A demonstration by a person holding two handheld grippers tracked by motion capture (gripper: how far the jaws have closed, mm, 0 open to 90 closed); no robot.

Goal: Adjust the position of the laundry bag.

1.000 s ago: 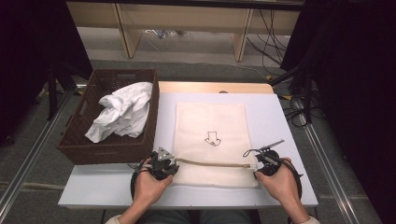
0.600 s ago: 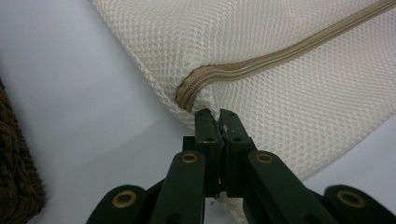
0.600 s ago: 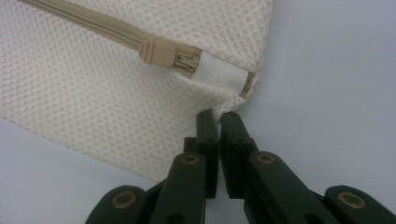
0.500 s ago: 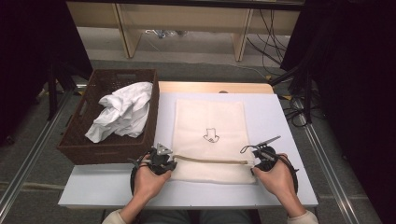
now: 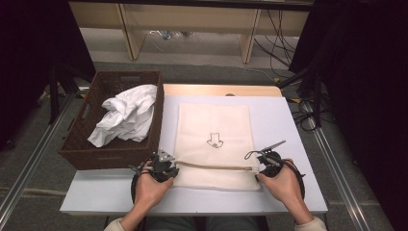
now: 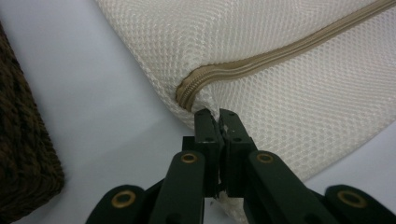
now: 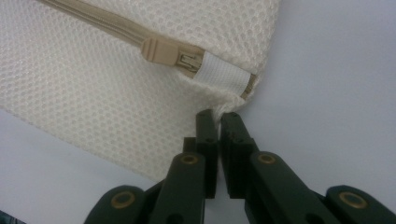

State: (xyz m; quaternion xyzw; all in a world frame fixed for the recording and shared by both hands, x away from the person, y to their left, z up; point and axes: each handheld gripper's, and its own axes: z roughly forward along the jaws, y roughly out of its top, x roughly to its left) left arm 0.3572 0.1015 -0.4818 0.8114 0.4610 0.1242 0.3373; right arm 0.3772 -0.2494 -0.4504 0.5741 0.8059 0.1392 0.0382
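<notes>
Mesh laundry bag (image 5: pixel 214 144) lies flat on the white table (image 5: pixel 284 125), zipper (image 5: pixel 211 166) along the near edge. Left gripper (image 6: pixel 217 114) is clamped on the mesh by the zipper's end; right gripper (image 7: pixel 217 115) pinches the corner below the zipper pull (image 7: pixel 161 50). Likely purpose: holding that edge taut and square. Wicker basket (image 5: pixel 91 144) of white cloth (image 5: pixel 125 118) sits just left.

Cream mesh bag (image 5: pixel 214 125) flat on table, tan zipper (image 5: pixel 211 166) closed.
</notes>
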